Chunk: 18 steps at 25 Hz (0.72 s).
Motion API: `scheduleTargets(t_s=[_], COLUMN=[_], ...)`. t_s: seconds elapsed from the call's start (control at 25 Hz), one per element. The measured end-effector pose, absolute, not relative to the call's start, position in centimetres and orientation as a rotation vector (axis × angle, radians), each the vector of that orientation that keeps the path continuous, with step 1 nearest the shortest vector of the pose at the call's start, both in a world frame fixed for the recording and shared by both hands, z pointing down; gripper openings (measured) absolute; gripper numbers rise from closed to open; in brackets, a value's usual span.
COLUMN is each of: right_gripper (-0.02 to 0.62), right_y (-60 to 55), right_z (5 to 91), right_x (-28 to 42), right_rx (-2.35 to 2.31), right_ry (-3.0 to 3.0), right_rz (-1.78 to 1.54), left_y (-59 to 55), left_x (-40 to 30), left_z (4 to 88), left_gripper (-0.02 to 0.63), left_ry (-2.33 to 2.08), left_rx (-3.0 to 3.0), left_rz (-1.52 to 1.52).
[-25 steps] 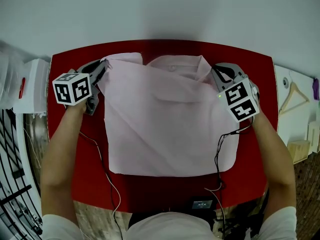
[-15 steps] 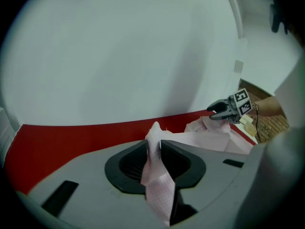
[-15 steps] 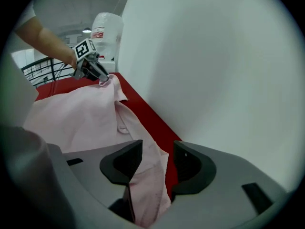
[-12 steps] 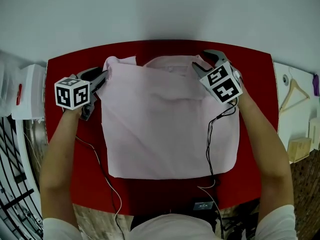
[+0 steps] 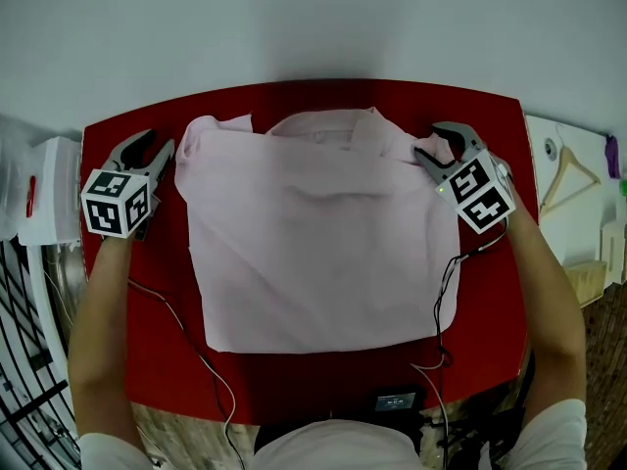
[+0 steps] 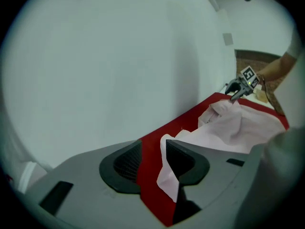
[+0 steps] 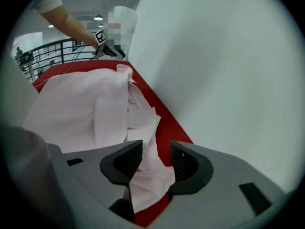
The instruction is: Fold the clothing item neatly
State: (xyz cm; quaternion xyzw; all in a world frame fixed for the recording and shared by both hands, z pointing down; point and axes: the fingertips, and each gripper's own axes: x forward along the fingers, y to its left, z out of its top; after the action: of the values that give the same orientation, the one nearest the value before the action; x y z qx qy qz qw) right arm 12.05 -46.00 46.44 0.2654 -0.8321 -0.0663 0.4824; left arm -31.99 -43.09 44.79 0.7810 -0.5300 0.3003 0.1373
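Observation:
A pale pink shirt [image 5: 318, 233] lies folded into a rough rectangle on the red table [image 5: 157, 351], collar [image 5: 333, 125] at the far edge. My left gripper [image 5: 157, 143] sits just left of the shirt's far left corner. Its jaws have just been opening and stand open [image 6: 155, 163], with that corner [image 6: 167, 180] hanging loose against the right pad. My right gripper [image 5: 434, 139] is at the far right corner. Its jaws have also just opened and stand open [image 7: 155, 161], with a loose fold of cloth [image 7: 147, 175] between the pads.
A wooden hanger [image 5: 573, 174] lies on a white surface right of the table. A white box [image 5: 44, 189] stands at the left, above a black railing [image 5: 24, 380]. Cables [image 5: 446, 292] trail over the table to a small black box [image 5: 395, 400] at the near edge.
Both grippers were shut on the shirt's far corners and have let go. The left one slid left off the cloth. The right one went inward, then back out to the right.

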Motion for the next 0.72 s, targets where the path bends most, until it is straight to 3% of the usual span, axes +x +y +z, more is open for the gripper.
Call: scheduleTargets(t_s=[0.4,0.72], right_gripper=[0.181,0.181], right_y=[-46.2,-46.4], right_z=[47.2,52.1], right_x=[18.5,20.7], right_rx=[0.584,0.750], right_ry=[-1.851,-1.897], right_rz=[-0.251,0.324], left_y=[-42.2,-43.3], left_x=[-18.0,-13.8], left_z=[46.5,51.3], left_gripper=[0.141,0.156], left_ry=[-0.978,-0.769], left_rx=[2.670,2.592], left_rz=[1.252,1.383])
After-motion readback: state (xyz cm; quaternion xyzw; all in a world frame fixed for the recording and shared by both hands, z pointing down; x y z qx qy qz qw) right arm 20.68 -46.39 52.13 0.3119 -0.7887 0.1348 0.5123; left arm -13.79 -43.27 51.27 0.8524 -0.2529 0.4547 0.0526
